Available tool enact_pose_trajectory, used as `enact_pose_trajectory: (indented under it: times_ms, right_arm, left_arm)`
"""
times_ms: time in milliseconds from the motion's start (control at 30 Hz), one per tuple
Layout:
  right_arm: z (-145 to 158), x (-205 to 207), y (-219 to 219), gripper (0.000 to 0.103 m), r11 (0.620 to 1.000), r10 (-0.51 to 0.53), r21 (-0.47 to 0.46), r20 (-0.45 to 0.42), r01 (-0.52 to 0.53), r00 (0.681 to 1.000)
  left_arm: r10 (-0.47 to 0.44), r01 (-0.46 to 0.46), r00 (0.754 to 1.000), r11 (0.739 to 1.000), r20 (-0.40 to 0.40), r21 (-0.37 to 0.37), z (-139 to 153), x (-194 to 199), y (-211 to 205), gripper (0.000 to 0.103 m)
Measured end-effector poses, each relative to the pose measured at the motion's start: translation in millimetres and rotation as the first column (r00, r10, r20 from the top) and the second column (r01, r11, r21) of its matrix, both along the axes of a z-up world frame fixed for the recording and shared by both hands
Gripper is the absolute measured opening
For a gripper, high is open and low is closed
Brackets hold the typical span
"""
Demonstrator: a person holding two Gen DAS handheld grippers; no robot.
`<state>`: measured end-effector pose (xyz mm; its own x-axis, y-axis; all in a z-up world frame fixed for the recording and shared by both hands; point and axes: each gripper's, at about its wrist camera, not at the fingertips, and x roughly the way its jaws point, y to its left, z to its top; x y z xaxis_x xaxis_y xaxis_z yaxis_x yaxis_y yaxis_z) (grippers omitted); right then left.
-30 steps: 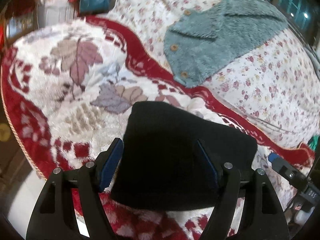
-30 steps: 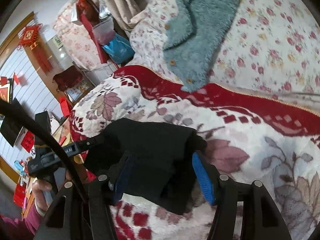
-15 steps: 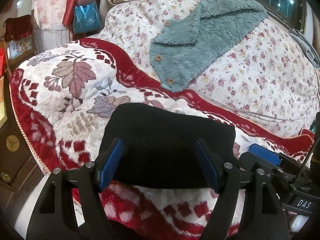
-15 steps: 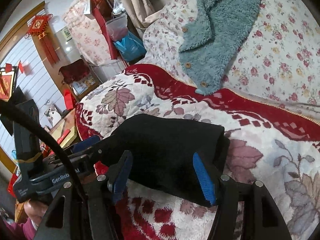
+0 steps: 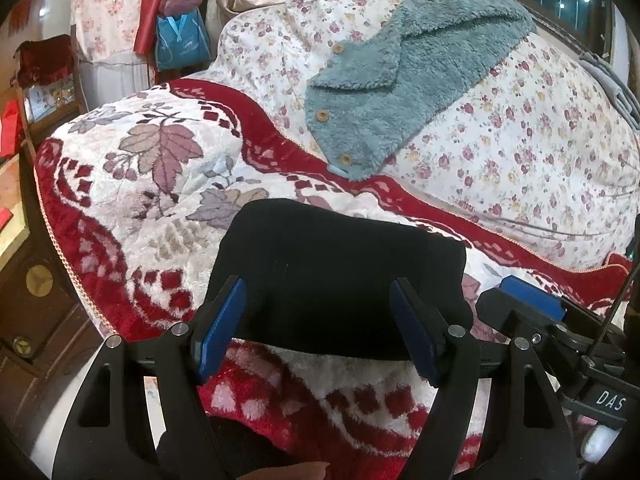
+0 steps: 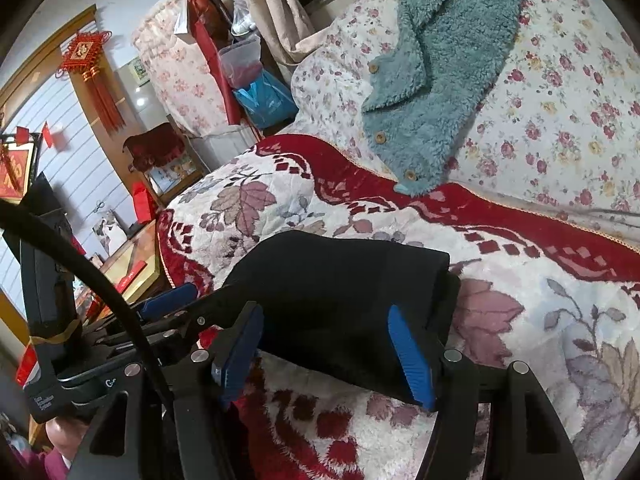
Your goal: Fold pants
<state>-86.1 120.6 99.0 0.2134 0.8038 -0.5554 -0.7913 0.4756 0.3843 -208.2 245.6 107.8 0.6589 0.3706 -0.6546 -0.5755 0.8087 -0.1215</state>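
Since a second ago you've pulled back from the folded black pants (image 5: 340,276), mid-frame on the red floral blanket (image 5: 132,200). Left view: left gripper (image 5: 320,336) is released; its fingers could snag the fold. Right view: right gripper (image 6: 328,356) likewise spread, and only here the pants' layered right edge shows.

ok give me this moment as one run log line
stage: fold done | black pants: compact bundle flat on red floral blanket | left gripper: open, ungripped | right gripper: open, ungripped | teal fleece jacket: behind, apart
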Motion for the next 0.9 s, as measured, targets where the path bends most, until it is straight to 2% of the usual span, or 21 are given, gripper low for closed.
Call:
enact_pose_trajectory:
  times_ms: [900]
  right_arm:
    - [-6.4, -5.3, -6.6, 0.064, 1.0, 0.009, -0.001, -0.014, -0.01, 1.0]
  left_arm:
    - [0.027, -0.027, 0.999, 1.0, -0.021, -0.012, -4.1, -3.8, 2.5, 0.075]
